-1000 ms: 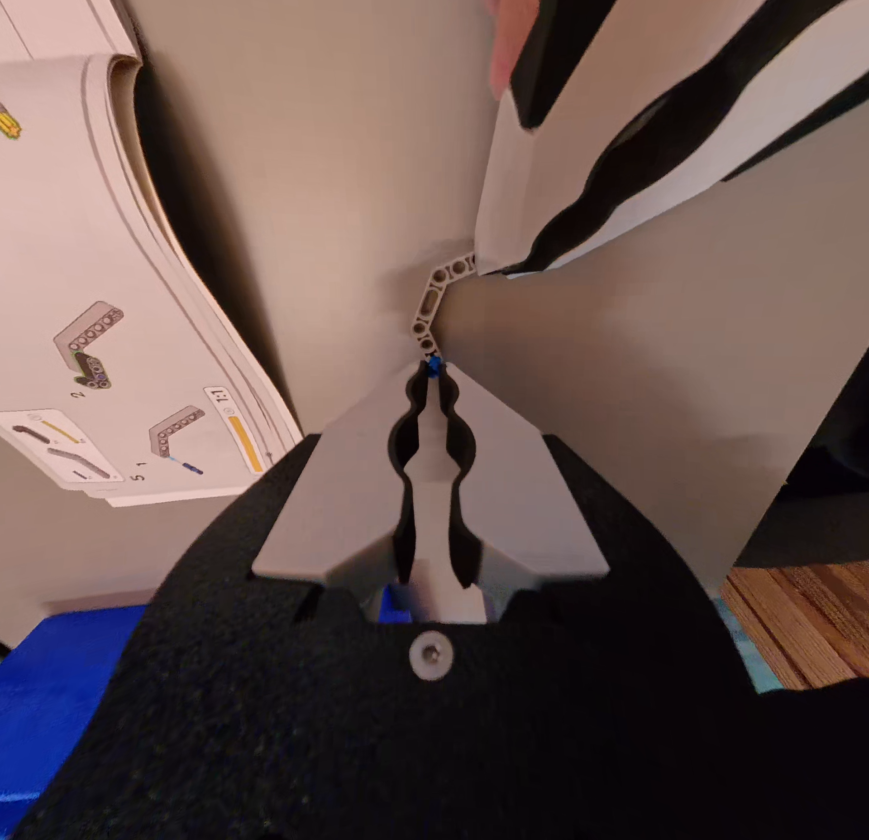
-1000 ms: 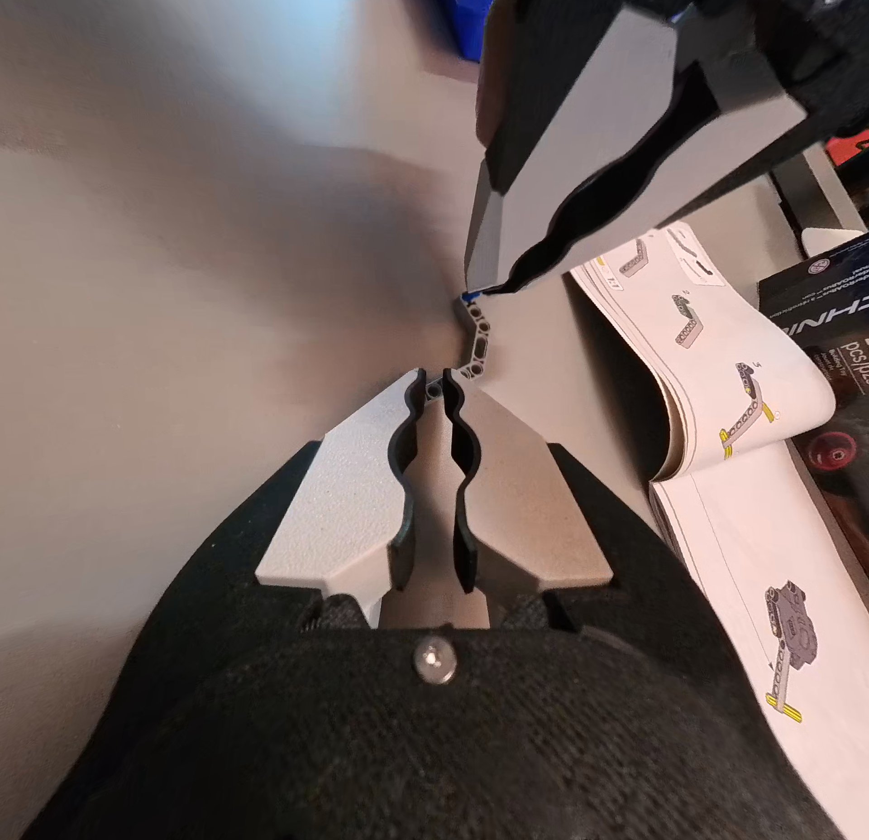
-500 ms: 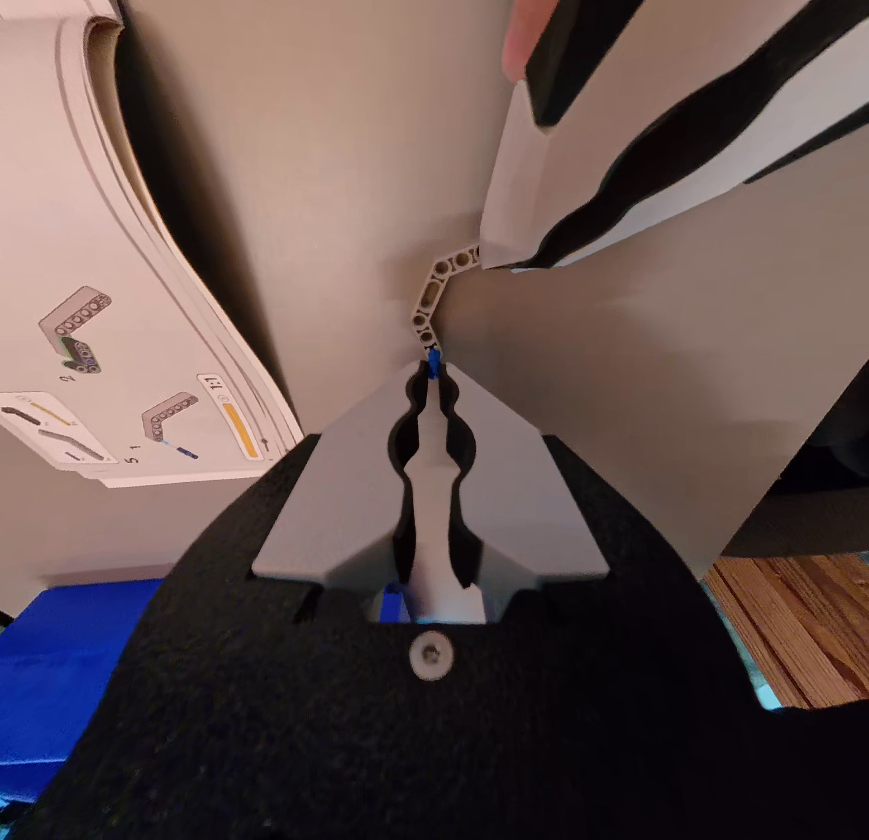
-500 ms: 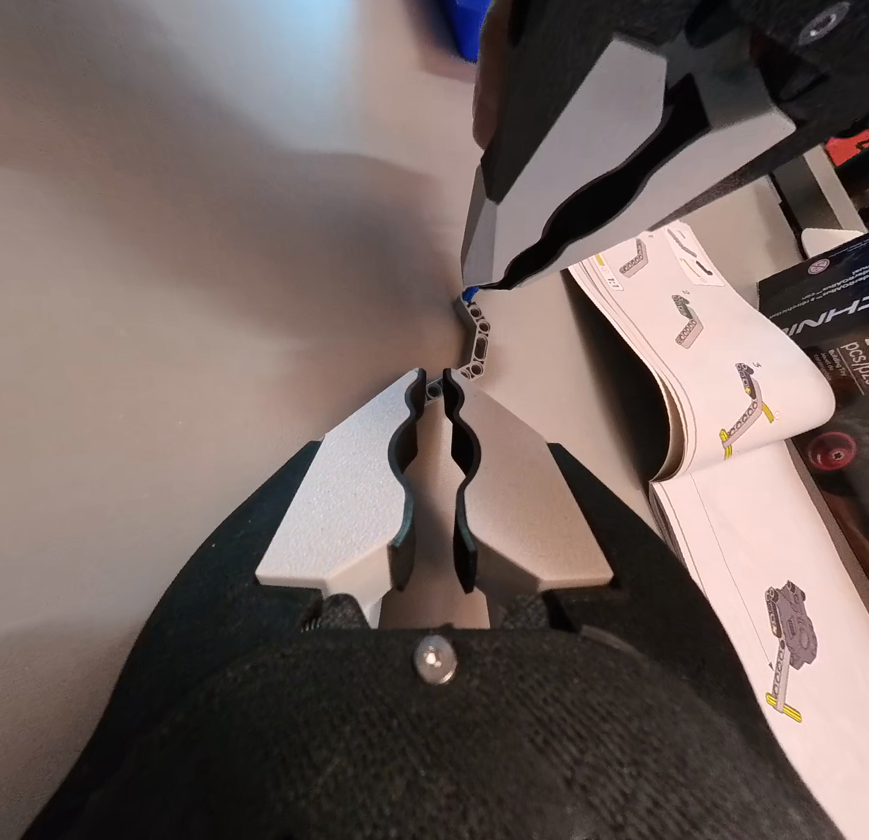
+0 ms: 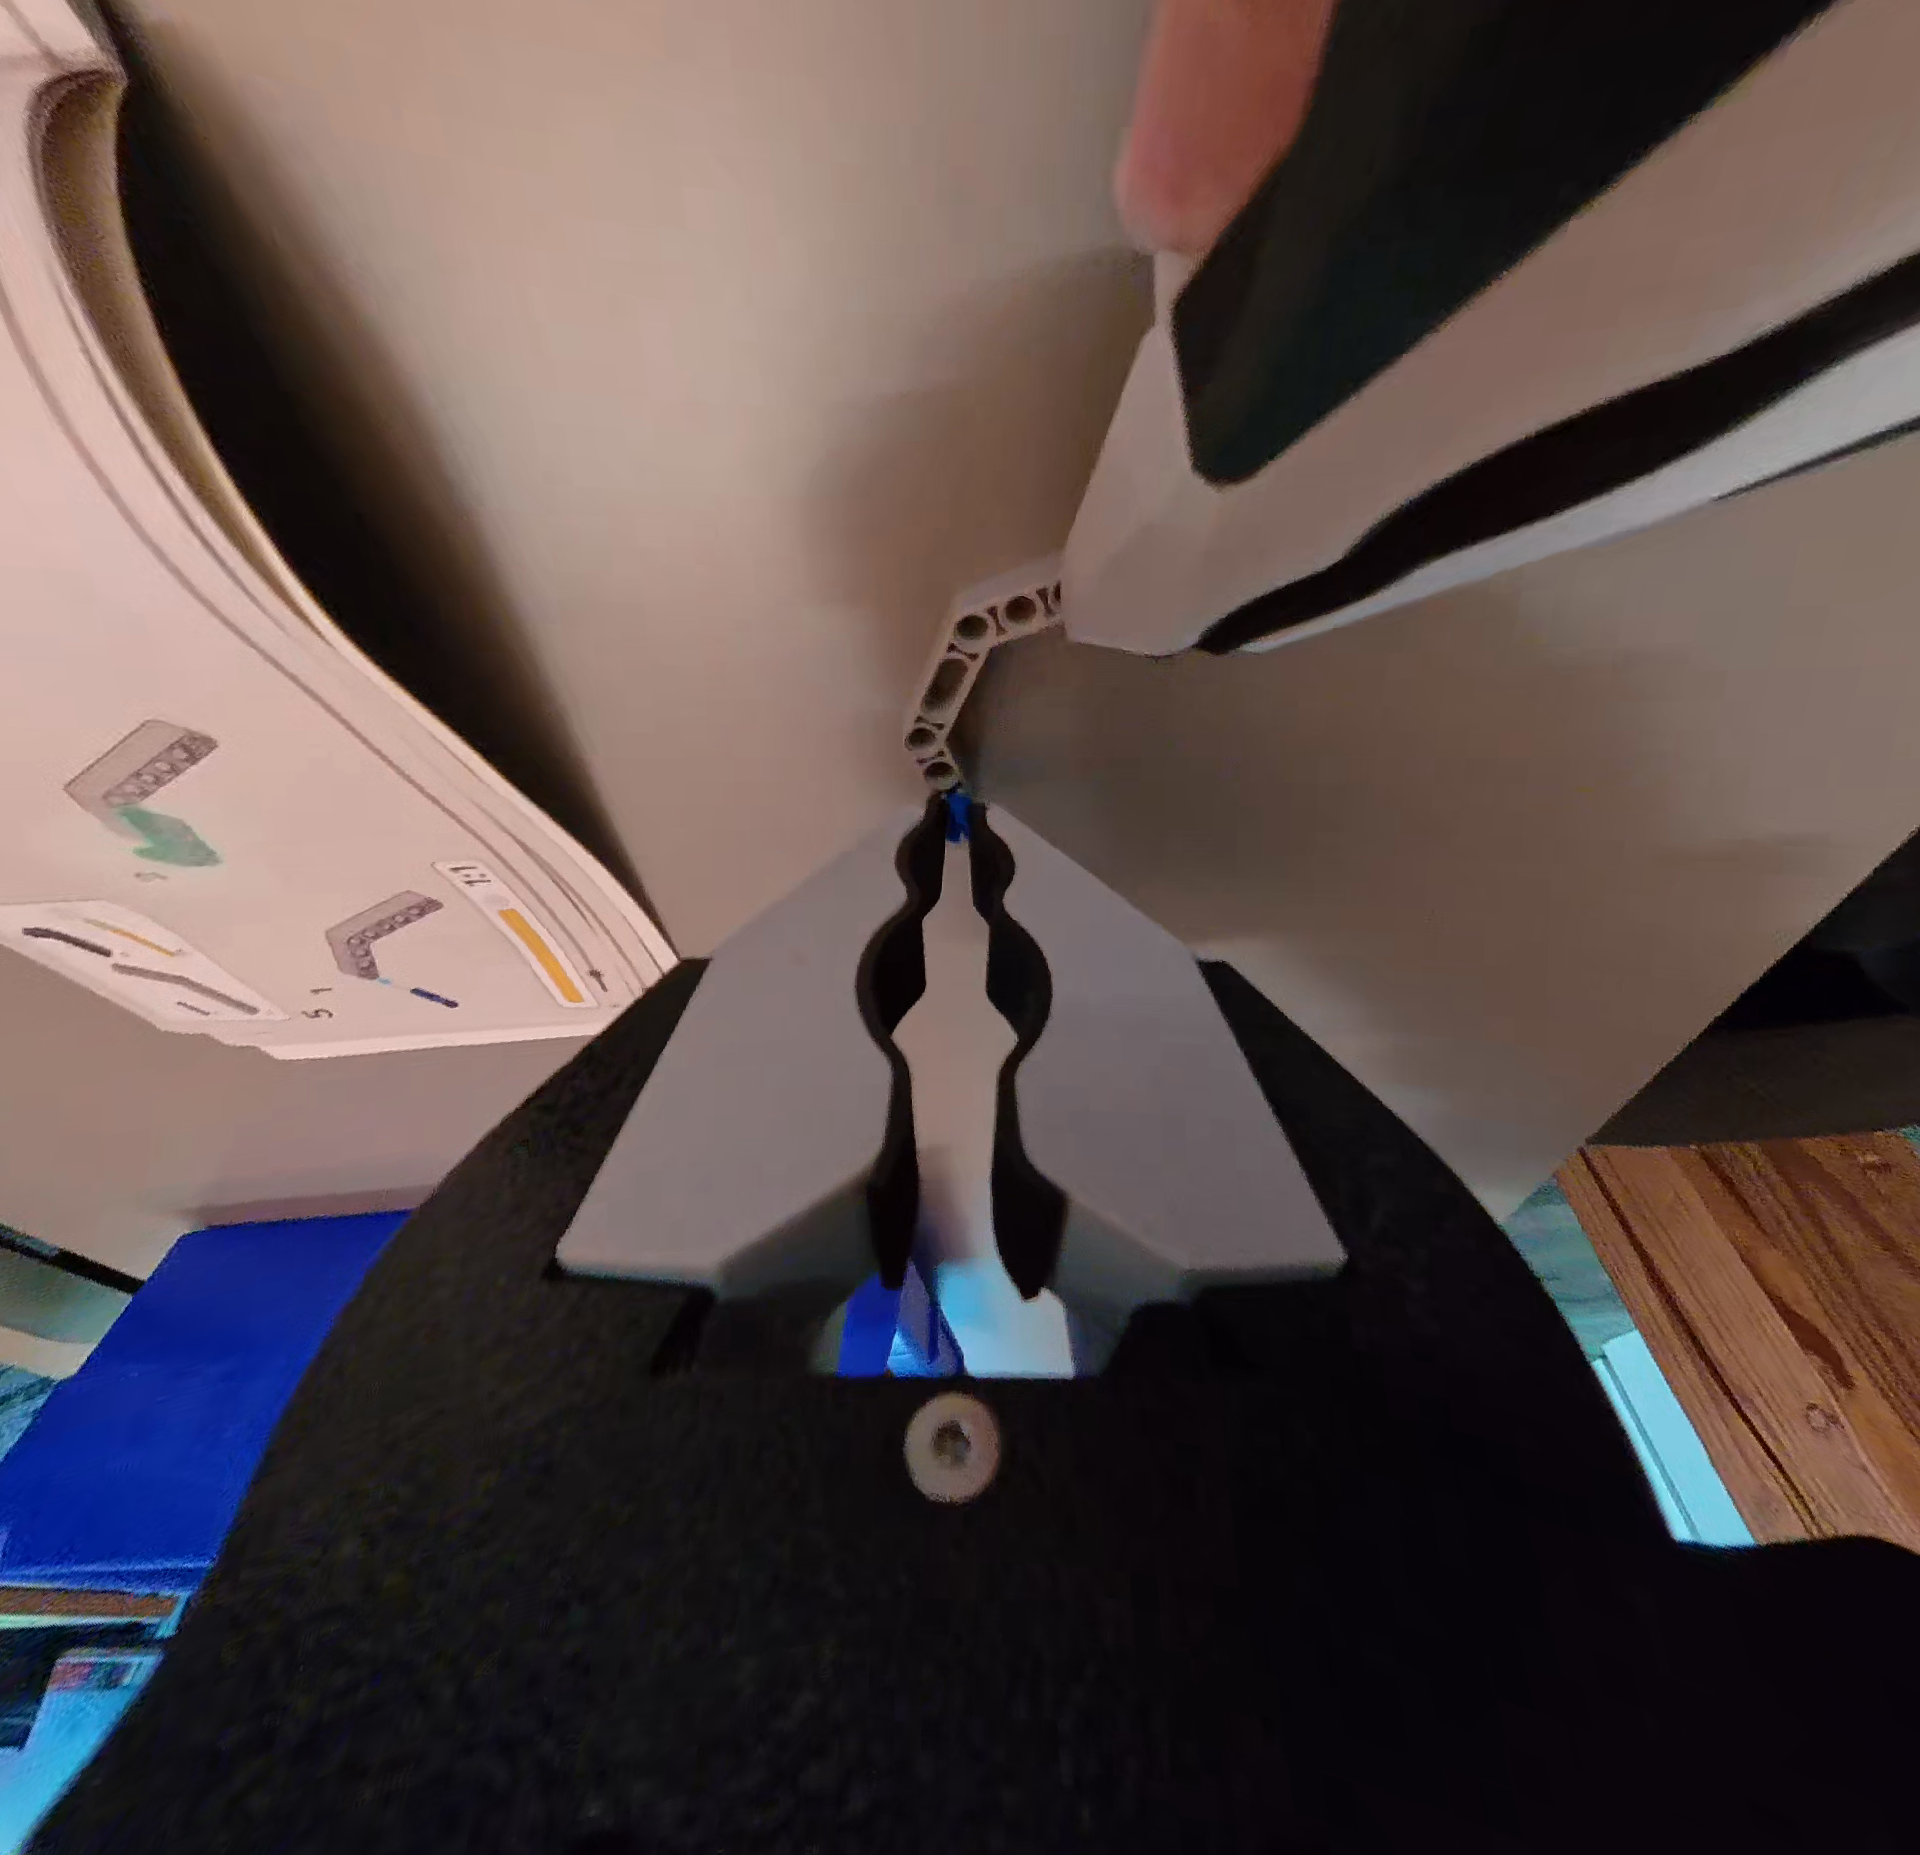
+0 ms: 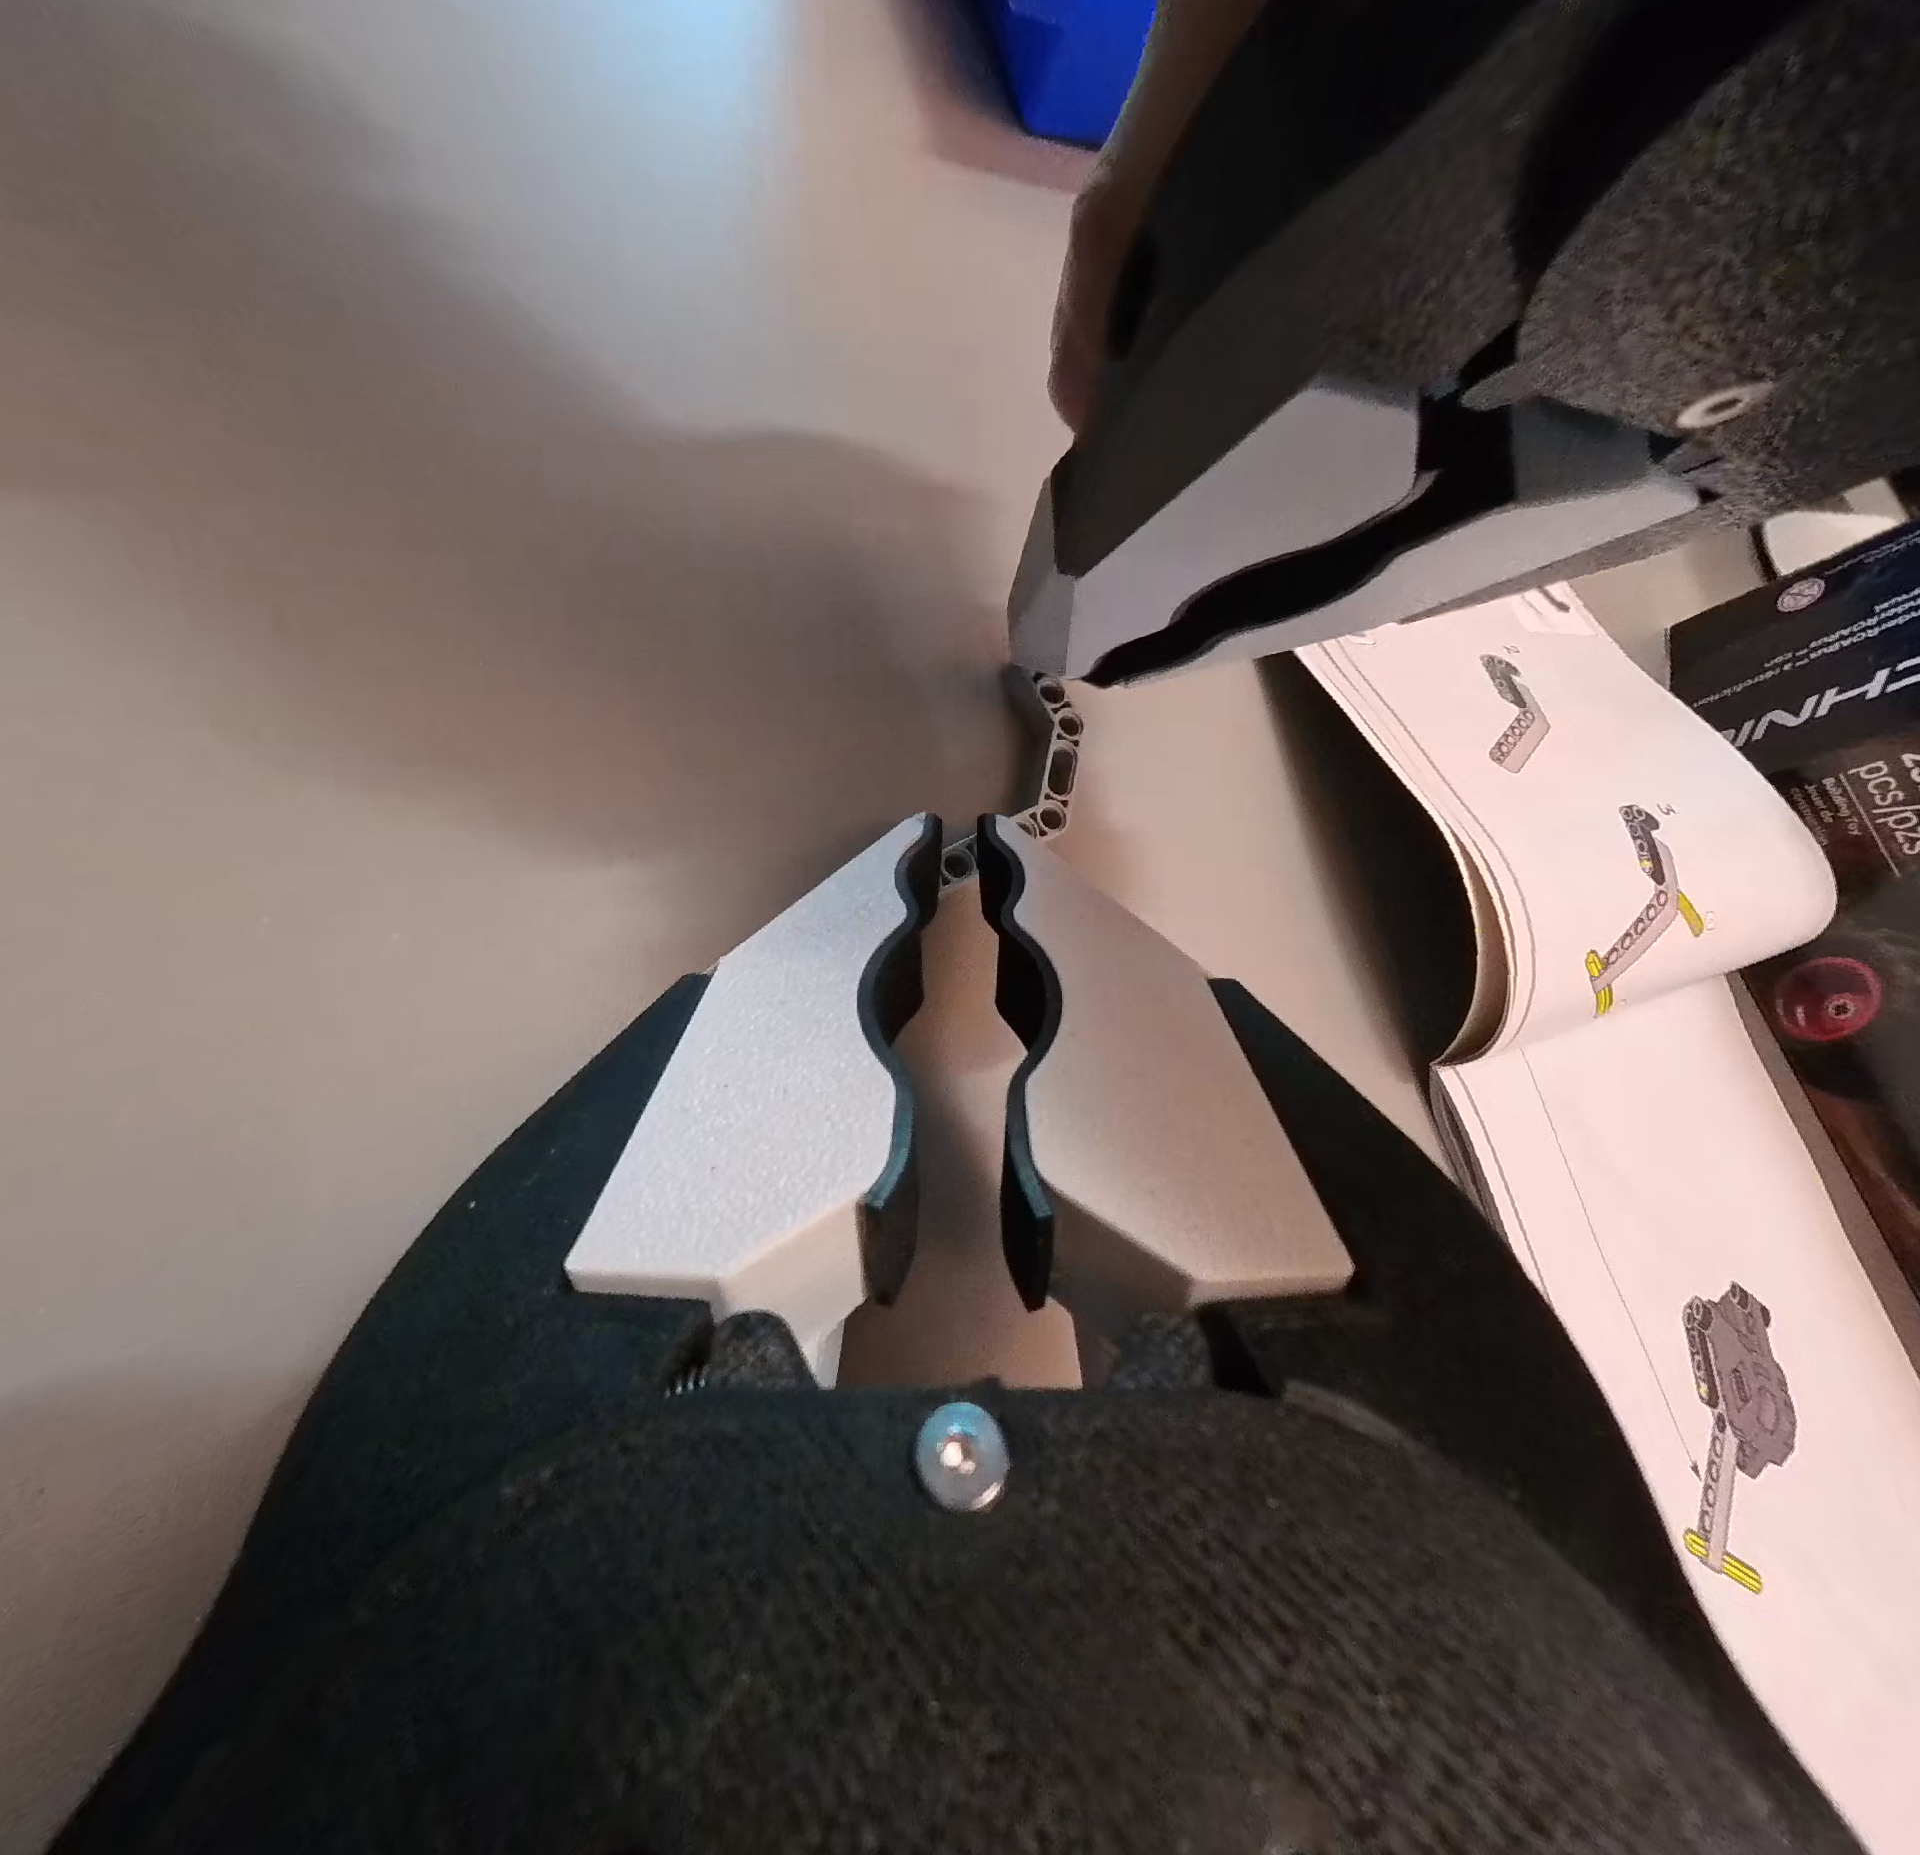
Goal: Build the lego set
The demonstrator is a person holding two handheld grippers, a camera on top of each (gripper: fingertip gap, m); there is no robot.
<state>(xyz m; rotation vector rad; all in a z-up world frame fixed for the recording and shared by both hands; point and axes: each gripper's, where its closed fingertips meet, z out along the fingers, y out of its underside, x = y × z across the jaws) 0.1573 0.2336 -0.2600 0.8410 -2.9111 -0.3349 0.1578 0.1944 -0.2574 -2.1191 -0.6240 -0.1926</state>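
A grey bent beam with holes (image 5: 954, 685) is held in the air between both grippers above the beige table (image 5: 644, 351). My left gripper (image 5: 956, 818) is shut on a small blue pin (image 5: 958, 816), which sits at the beam's near end hole. My right gripper (image 6: 961, 851) is shut on the beam's other end (image 6: 1058, 766). In the left wrist view the right gripper (image 5: 1143, 642) comes in from the upper right. In the right wrist view the left gripper (image 6: 1070, 667) covers the far end of the beam and hides the pin.
An open instruction booklet (image 5: 260, 766) lies to the left, also seen in the right wrist view (image 6: 1558, 870). A blue bin (image 5: 156, 1390) stands near it. A black box (image 6: 1818, 683) lies beyond the booklet. The table edge and wood floor (image 5: 1766, 1338) are at right. My right fingertips sit around 5 cm from my left ones.
The left gripper has pressed closer to the beam's end. In the right wrist view its tips now cover that end and the blue pin no longer shows. Both grips are unchanged.
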